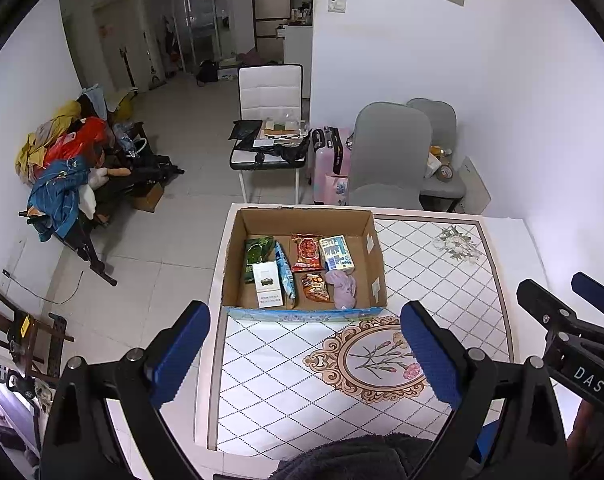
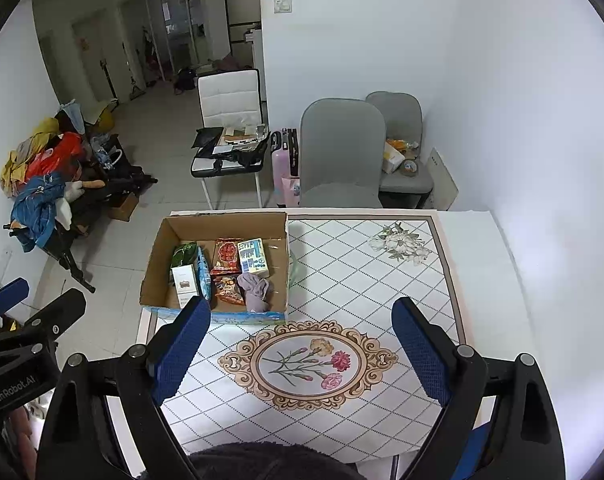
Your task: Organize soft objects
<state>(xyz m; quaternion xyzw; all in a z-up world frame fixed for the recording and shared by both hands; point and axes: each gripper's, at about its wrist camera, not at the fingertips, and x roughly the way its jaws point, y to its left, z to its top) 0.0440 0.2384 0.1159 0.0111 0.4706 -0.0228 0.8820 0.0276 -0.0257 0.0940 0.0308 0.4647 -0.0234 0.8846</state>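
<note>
- The left gripper (image 1: 306,354) hovers above the near part of the table (image 1: 502,264), its jaws spread wide with nothing between them
- The right gripper (image 2: 302,350) hangs over the same table beside it, jaws likewise released and empty; its blue-padded fingers (image 2: 420,350) frame the oval flower medallion (image 2: 308,362) printed on the tablecloth
- In the left wrist view the right gripper shows at the right edge, and in the right wrist view the left gripper shows at the left edge, so the two are held side by side
- A cardboard box (image 1: 237,256) stands open on the far left part of the table, its near wall just beyond the medallion
- Inside the box, at the near right, lies a crumpled lilac cloth (image 1: 344,288), the soft item, touching a red snack packet (image 1: 316,287) to its left
- Behind the cloth sits a pale blue-and-cream carton (image 1: 337,254), and next to that a larger red snack bag (image 1: 306,252)
- Along the box's left half lie a green packet (image 1: 255,254), a white carton (image 1: 267,284) and a blue pouch (image 1: 285,276) standing on edge
- A dark fuzzy fabric (image 2: 269,462) fills the bottom edge of both views, under the grippers
- Beyond the table stand two grey chairs (image 2: 342,152), a white chair (image 2: 229,100) loaded with papers and dark bags, and a pink suitcase (image 2: 281,164)
- A heap of coloured clothes (image 1: 61,160) lies on a rack by the left wall
</note>
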